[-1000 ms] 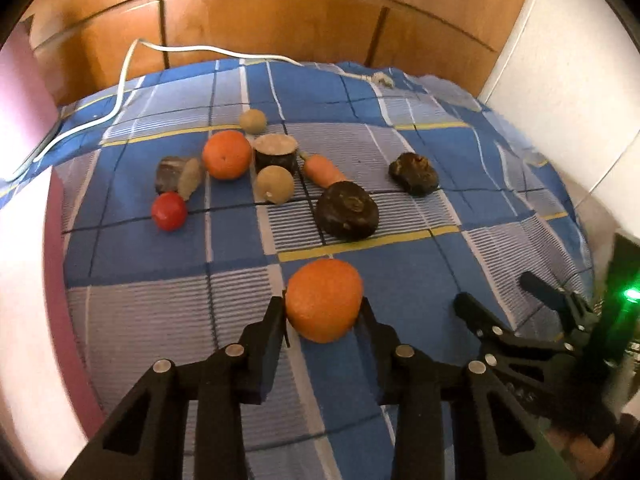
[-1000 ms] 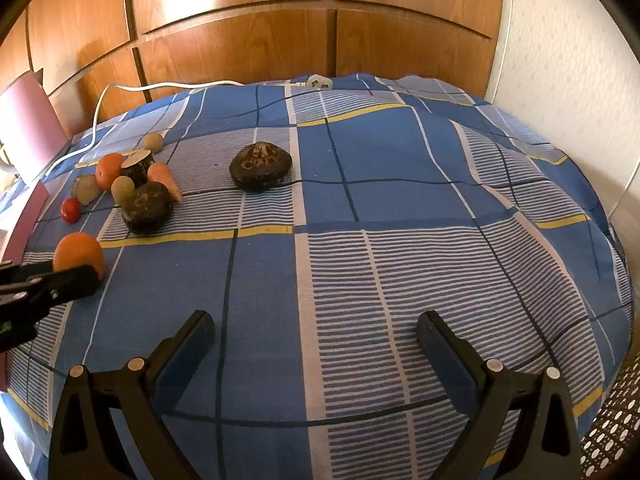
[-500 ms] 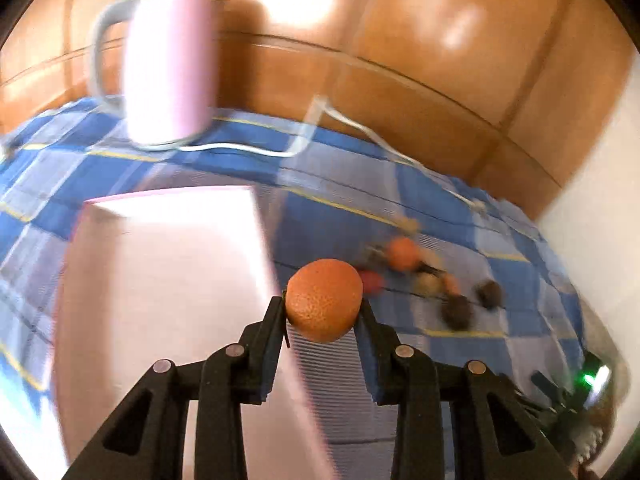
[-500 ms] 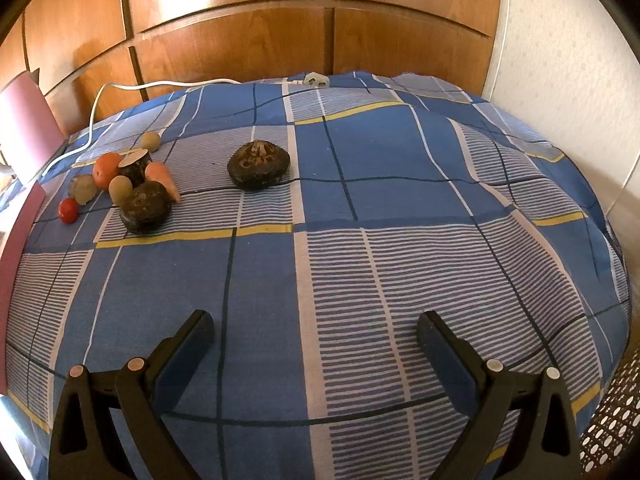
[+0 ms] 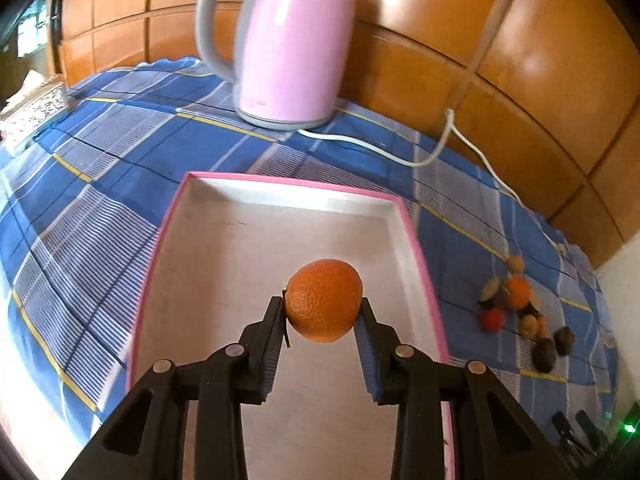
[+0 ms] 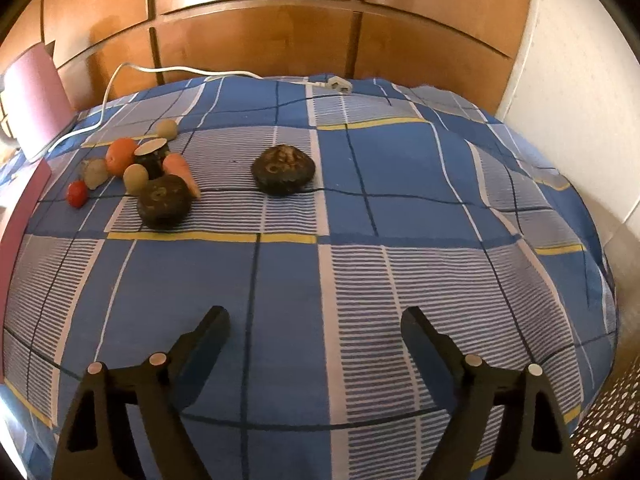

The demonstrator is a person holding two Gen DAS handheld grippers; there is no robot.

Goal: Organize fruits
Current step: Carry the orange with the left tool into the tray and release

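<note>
My left gripper point(image 5: 323, 309) is shut on an orange point(image 5: 324, 299) and holds it above the pink-rimmed white tray point(image 5: 208, 240). My right gripper point(image 6: 316, 322) is open and empty, low over the blue checked cloth. The other fruits lie in a cluster at the right wrist view's left: a second orange point(image 6: 121, 155), a red tomato point(image 6: 76, 193), a carrot point(image 6: 182, 171), pale round fruits point(image 6: 135, 178) and a dark round fruit point(image 6: 164, 205). Another dark fruit point(image 6: 284, 169) lies apart near the middle. The cluster point(image 5: 516, 308) shows blurred in the left wrist view, right of the tray.
A pink electric kettle point(image 5: 292, 40) stands behind the tray, its white cord point(image 5: 400, 156) trailing along the wooden wall to a plug point(image 6: 338, 85). A white wall point(image 6: 580, 100) is at the right. A perforated basket edge point(image 6: 604, 436) shows at the lower right.
My left gripper has carried the orange left from the cloth to above the tray. The right gripper has stayed open and almost still.
</note>
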